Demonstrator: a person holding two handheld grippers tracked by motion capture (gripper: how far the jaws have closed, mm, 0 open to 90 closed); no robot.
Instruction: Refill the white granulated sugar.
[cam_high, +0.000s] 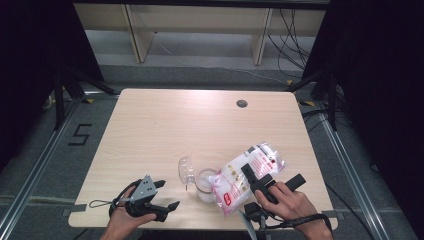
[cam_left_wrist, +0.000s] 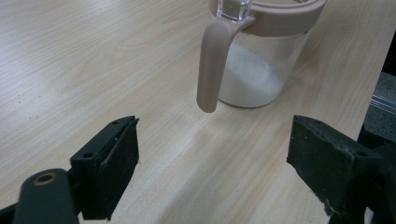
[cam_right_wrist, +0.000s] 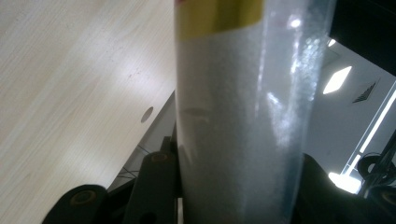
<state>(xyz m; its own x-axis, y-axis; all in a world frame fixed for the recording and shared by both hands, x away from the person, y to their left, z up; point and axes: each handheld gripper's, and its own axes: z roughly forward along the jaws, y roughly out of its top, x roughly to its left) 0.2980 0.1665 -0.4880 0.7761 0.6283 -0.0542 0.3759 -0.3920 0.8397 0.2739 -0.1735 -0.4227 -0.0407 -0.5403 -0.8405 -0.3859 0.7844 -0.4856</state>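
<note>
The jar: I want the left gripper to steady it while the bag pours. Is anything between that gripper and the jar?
Nothing visible. The left gripper is open, with bare table up to the jar; its handle hangs nearest. The right gripper holds the bag tilted at the jar's far side.

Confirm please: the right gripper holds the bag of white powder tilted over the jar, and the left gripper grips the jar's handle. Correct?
Not quite. In the left gripper view the left gripper is open, short of the handle of the jar. The right gripper does hold the bag tilted over it.

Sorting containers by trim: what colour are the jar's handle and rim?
Pale beige-pink, on the jar; the left gripper view shows it best.
</note>
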